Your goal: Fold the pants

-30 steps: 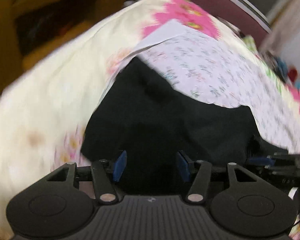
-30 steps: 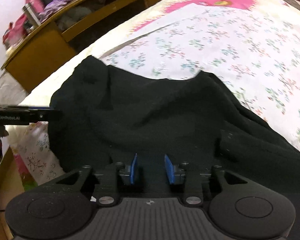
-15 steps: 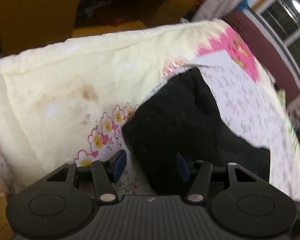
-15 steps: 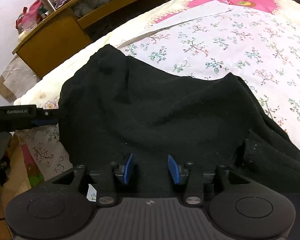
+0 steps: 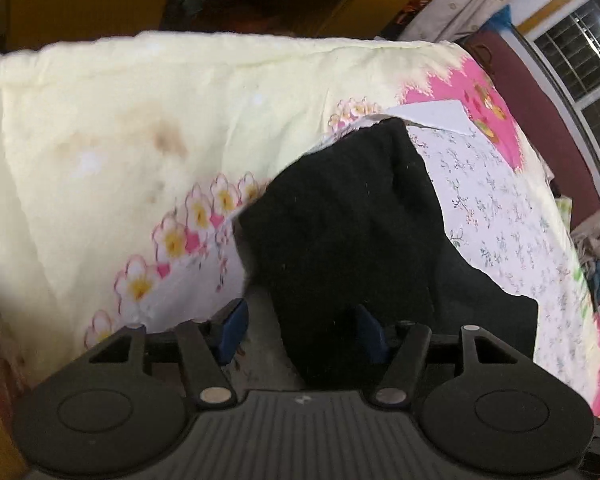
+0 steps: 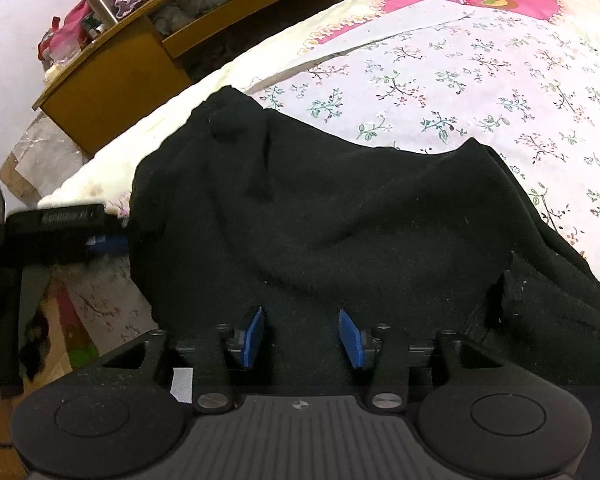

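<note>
Black pants (image 6: 340, 216) lie bunched on the floral bedsheet (image 6: 480, 80). My right gripper (image 6: 302, 336) hovers over their near edge. Its jaws are opening, with black cloth lying in the gap and the blue pads (image 6: 254, 336) standing off it. My left gripper (image 5: 300, 332) is at the pants' (image 5: 348, 232) left corner by the bed's side. Its jaws are opening too; the cloth fills the right half of the gap and the left pad (image 5: 230, 332) is clear of it. In the right wrist view the left gripper (image 6: 60, 232) shows at the pants' left edge.
The cream quilt edge (image 5: 120, 140) drops off the bed's side on the left. A wooden shelf unit (image 6: 112, 80) with a steel flask (image 6: 98, 2) and piled clothes stands beyond the bed. A maroon headboard (image 5: 540, 100) and a window (image 5: 580, 40) lie at the far end.
The left gripper rolled and shifted down to the pants' left corner at the bed's side. The right gripper stayed put while its jaws spread wider over the cloth.
</note>
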